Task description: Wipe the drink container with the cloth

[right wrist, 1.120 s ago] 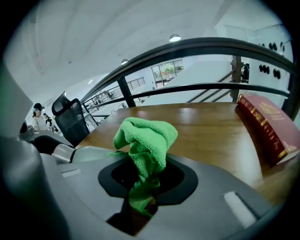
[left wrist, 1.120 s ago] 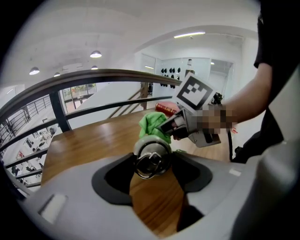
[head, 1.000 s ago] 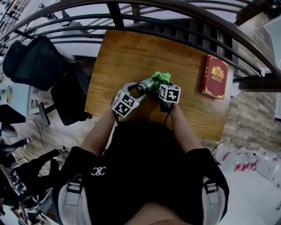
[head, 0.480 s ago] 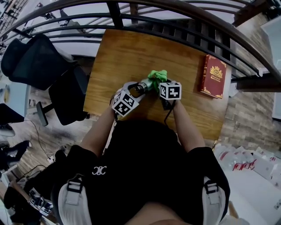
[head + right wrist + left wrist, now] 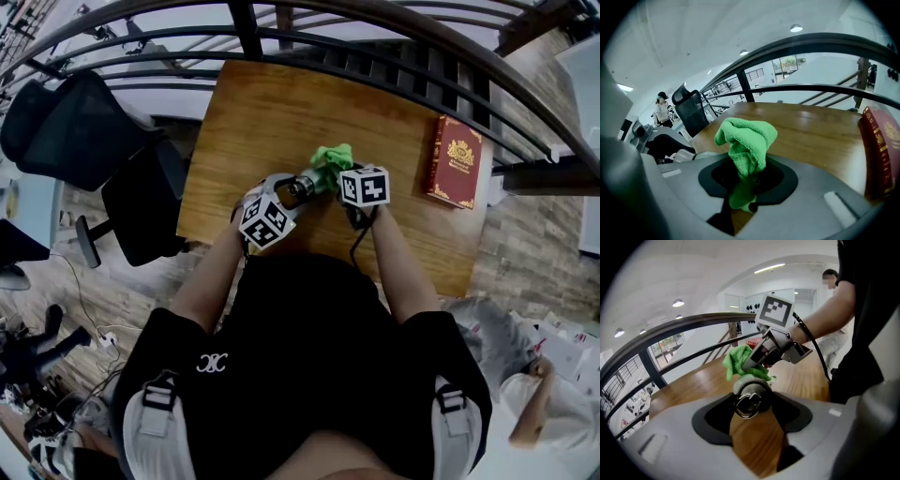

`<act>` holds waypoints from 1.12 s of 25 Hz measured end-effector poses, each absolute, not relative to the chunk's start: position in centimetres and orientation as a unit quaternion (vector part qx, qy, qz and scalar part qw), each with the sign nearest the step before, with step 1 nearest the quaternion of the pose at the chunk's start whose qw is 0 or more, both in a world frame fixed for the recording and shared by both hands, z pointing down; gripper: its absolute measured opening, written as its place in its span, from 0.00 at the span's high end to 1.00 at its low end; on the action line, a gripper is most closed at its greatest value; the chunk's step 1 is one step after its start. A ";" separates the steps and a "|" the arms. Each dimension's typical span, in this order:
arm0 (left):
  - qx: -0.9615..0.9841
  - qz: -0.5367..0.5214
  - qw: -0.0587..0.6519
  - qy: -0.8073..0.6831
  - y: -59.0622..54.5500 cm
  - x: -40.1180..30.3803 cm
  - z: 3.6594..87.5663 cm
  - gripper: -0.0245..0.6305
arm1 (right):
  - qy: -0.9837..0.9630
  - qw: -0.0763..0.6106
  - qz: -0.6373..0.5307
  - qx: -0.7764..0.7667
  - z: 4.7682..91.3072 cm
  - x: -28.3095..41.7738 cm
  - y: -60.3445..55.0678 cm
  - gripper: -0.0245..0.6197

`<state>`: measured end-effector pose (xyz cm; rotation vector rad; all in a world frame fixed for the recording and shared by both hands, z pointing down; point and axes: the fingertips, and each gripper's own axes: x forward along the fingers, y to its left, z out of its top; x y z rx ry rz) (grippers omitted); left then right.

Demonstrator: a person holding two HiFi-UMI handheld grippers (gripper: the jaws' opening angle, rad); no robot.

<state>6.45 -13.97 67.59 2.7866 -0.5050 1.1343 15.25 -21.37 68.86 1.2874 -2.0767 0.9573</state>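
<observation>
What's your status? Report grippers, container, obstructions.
Left hand-held gripper shut on drink container. Right hand-held gripper shut on green cloth, cloth against container's far end. Nothing between them; red book lies off to the side.

The cloth (image 5: 330,157) touches the container (image 5: 305,186) above the table (image 5: 244,122), with the book (image 5: 455,161) well right.

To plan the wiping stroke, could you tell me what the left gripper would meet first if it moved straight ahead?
Probably the green cloth: the drink container held by the left gripper seems to touch it, and the right gripper holds that cloth.
</observation>
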 end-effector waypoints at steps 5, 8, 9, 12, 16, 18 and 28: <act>0.914 0.373 0.033 -0.158 -14.1 6.9 67.4 0.49 | -0.771 0.276 0.368 0.440 68.9 14.0 -22.3 0.82; 0.914 0.373 0.031 -0.158 -14.1 6.9 67.3 0.49 | -0.774 0.291 0.391 0.403 68.6 13.2 -22.5 0.82; 0.914 0.373 0.030 -0.157 -14.1 6.9 67.3 0.49 | -0.778 0.296 0.391 0.392 68.3 12.8 -22.5 0.82; 0.914 0.373 0.028 -0.155 -14.1 7.0 67.3 0.49 | -0.793 0.310 0.374 0.368 67.3 11.5 -22.5 0.82; 0.916 0.369 0.032 -0.156 -14.2 7.0 67.1 0.49 | -0.804 0.320 0.362 0.347 66.2 10.2 -22.3 0.82; 0.916 0.367 0.038 -0.158 -14.2 7.1 67.1 0.49 | -0.811 0.314 0.359 0.339 65.5 9.7 -22.0 0.82; 0.914 0.355 0.090 -0.173 -14.7 6.8 67.6 0.49 | -0.839 0.227 0.351 0.347 62.7 7.8 -19.9 0.82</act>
